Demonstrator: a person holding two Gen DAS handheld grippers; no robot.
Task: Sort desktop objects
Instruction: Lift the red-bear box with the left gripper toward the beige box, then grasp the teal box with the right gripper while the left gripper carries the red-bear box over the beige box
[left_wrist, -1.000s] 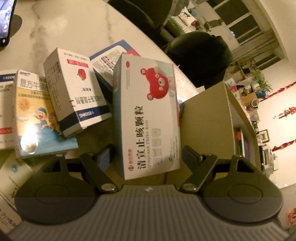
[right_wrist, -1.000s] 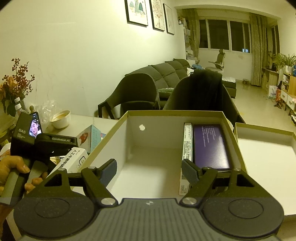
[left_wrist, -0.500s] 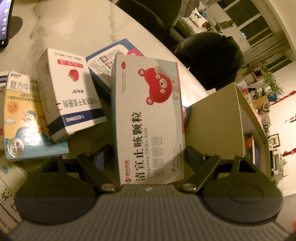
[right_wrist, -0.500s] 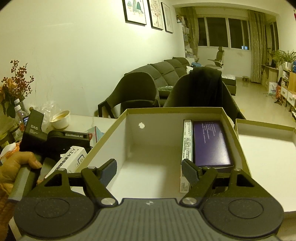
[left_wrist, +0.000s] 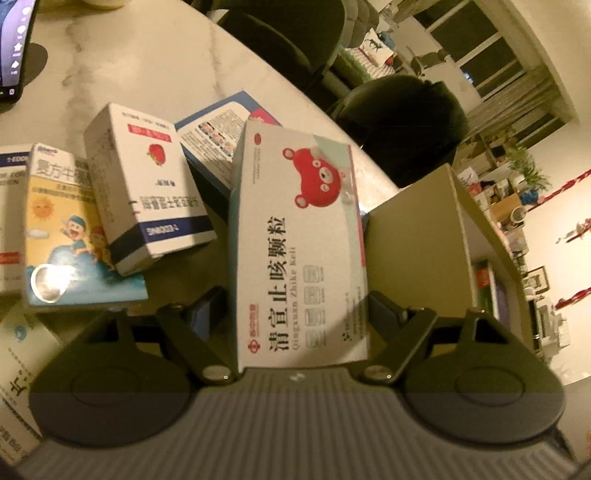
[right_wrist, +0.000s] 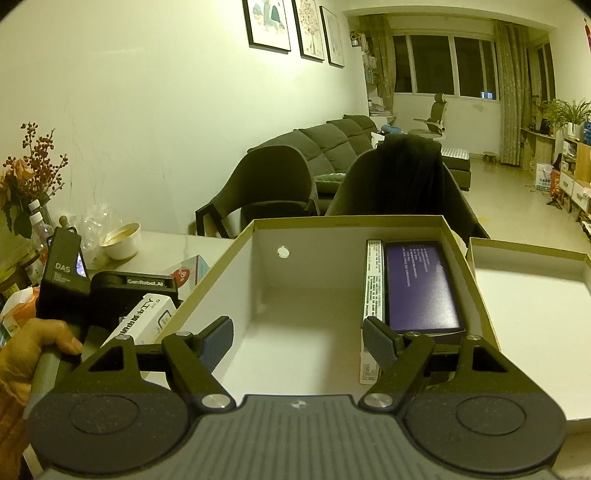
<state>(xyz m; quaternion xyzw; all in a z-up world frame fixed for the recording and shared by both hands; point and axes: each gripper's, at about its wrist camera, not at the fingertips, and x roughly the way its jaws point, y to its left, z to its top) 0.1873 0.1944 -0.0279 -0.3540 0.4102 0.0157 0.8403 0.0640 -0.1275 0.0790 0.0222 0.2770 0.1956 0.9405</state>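
Observation:
A white medicine box with a red bear is between the fingers of my left gripper, which is shut on its two long sides. The box stands tilted above the other boxes on the table, next to the outer wall of the open cardboard box. My right gripper is open with nothing in it, over the near part of that cardboard box. Inside, along the right wall, lie a purple box and a narrow white box.
A white strawberry box, a yellow-and-blue cartoon box and a blue-edged box lie left of the held box. A phone stands far left. The lid lies right of the cardboard box. A person's hand grips the left handle.
The bear box has stayed in the left jaws while the boxes behind it shifted slightly. In the right wrist view the left gripper and hand tipped lower. The right gripper has not moved.

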